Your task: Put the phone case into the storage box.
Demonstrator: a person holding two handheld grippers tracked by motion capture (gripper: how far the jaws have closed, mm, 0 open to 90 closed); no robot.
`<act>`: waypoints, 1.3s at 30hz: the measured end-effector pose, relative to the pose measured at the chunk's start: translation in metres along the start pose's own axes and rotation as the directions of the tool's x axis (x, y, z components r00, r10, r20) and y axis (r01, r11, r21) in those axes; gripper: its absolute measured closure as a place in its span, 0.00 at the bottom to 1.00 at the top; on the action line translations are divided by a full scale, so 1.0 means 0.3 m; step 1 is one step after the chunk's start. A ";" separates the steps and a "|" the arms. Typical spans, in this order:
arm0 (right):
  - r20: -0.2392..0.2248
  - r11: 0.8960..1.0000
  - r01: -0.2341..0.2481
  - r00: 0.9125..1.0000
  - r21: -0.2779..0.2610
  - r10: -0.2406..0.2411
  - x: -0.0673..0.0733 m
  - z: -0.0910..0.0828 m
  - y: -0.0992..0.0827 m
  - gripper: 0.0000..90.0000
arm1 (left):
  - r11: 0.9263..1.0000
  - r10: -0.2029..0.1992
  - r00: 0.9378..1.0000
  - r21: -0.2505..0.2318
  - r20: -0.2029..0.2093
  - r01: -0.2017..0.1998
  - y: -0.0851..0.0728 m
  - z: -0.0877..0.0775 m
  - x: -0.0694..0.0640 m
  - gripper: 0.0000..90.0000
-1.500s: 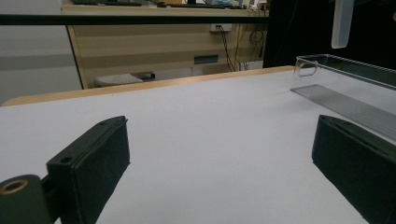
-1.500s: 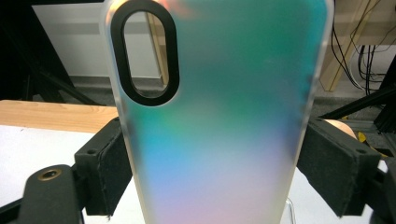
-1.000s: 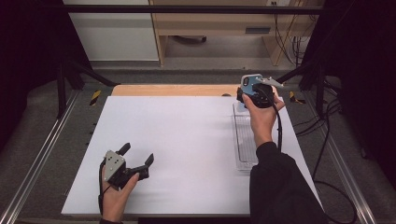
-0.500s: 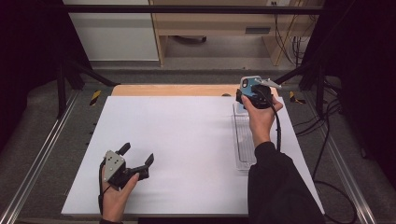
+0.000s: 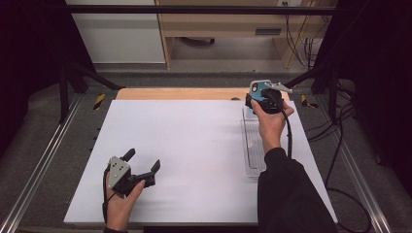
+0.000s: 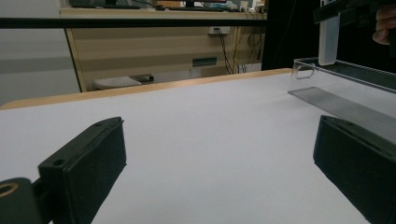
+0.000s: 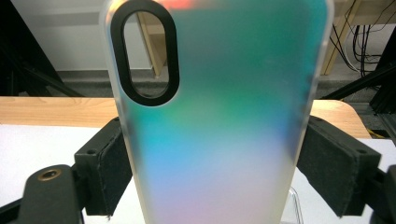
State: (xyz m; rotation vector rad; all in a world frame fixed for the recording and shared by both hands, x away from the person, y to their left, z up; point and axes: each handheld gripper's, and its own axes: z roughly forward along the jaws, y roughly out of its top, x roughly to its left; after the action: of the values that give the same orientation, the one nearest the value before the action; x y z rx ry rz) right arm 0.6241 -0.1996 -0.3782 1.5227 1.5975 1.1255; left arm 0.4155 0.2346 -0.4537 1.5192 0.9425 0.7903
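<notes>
Frosted, iridescent plastic: a phone case (image 7: 219,116) stands clamped by its two long edges between the pads of the right gripper (image 5: 265,99), held up at the far right of the table over the far end of a clear tray (image 5: 253,145). Since a second ago nothing has shifted; both hands keep their places, so I judge this a pause with the case lifted and its set-down into the tray yet to come. In the right gripper view the case's long axis runs along the jaws, away from the hand, with the black-rimmed camera cut-out (image 7: 145,52) at the outer end. The left gripper (image 5: 141,171) rests near left on the white tabletop (image 5: 184,145), jaws spread with nothing between them.
</notes>
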 end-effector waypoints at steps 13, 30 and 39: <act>0.012 1.000 -0.003 1.000 0.017 0.003 -0.002 0.021 -0.017 0.20 | 1.000 0.001 1.000 -0.003 0.002 -0.001 0.001 -0.001 -0.001 0.02; 0.021 0.999 -0.006 1.000 0.033 0.005 0.005 0.049 -0.039 0.19 | 1.000 -0.001 1.000 -0.007 0.005 0.001 0.002 0.001 -0.004 0.02; 0.051 0.999 -0.013 0.999 0.049 0.011 0.005 0.080 -0.056 0.19 | 1.000 0.006 1.000 -0.001 0.011 -0.006 0.001 0.002 -0.006 0.02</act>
State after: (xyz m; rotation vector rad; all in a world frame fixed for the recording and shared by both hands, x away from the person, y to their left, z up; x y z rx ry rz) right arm 0.6382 -0.1938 -0.4032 1.5820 1.5946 1.0533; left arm 0.4153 0.2326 -0.4535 1.5246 0.9295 0.7858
